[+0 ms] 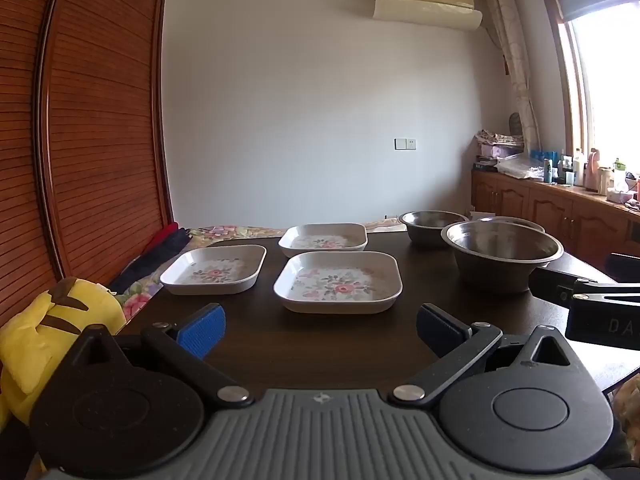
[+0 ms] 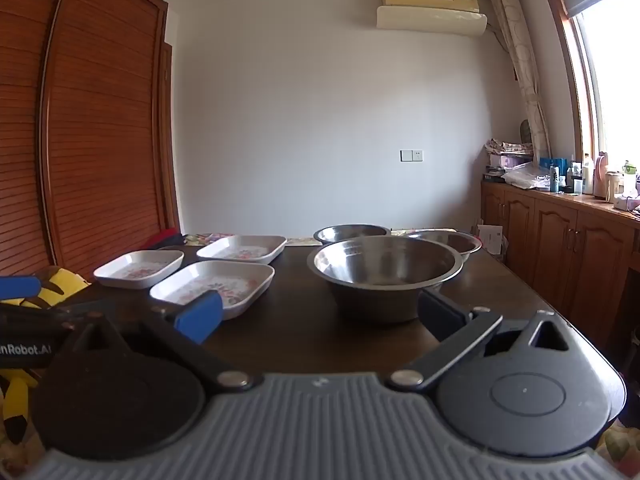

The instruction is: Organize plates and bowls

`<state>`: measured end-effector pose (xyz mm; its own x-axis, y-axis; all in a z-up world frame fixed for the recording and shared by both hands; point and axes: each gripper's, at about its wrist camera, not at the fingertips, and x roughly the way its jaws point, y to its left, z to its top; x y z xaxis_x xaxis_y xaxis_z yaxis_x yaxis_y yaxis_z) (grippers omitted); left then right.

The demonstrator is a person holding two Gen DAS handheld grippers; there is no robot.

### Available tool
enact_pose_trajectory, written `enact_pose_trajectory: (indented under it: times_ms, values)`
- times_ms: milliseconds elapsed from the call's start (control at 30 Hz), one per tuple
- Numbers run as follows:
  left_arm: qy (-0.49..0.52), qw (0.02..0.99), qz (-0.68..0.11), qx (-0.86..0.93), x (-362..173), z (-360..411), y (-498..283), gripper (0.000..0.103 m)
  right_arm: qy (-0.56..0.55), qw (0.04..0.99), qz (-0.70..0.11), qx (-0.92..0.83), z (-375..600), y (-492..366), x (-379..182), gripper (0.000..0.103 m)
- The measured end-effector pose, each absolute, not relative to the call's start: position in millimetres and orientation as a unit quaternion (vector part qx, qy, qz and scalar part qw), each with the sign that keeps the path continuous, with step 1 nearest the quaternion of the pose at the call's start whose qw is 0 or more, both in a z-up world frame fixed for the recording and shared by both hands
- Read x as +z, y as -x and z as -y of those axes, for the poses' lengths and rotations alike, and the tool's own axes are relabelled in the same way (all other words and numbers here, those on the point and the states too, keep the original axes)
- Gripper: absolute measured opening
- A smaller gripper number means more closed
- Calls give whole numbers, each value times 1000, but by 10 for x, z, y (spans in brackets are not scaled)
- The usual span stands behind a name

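From the left wrist, the left gripper hovered low over the near edge of the dark table, its blue fingers spread wide and holding nothing. Three square floral plates lay apart from one another ahead. The nearest plate sat at twelve o'clock just beyond the fingertips, a second plate at eleven o'clock, and a third plate farther back behind the nearest. At one to two o'clock stood the steel bowls: a large bowl near, a smaller bowl behind it, and the rim of a further bowl just showing. A yellow plush toy lay off the table at nine o'clock.

From the right wrist, the right gripper also had its fingers wide and empty, and it faced the large bowl at twelve o'clock, close ahead. Two more bowls stood behind, one at twelve and one at one o'clock. The plates lay at ten to eleven o'clock.

Nothing appeared stacked yet, so the task seemed at its start: the approach to a first pick. The next move probably called for each gripper to advance and close on a rim, thin and slippery, then to lift cleanly over a neighbour for nesting.
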<state>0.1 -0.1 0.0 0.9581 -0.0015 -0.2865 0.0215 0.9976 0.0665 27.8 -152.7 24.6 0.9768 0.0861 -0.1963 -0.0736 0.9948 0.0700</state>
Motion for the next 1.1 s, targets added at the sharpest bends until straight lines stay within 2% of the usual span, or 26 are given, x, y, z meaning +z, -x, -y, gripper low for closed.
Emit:
enact_pose_trajectory:
  times_ms: [1100]
  values:
    - [-35, 989, -144, -2, -15, -62, 10, 103, -34, 993, -104, 38, 1554, -288, 235, 103]
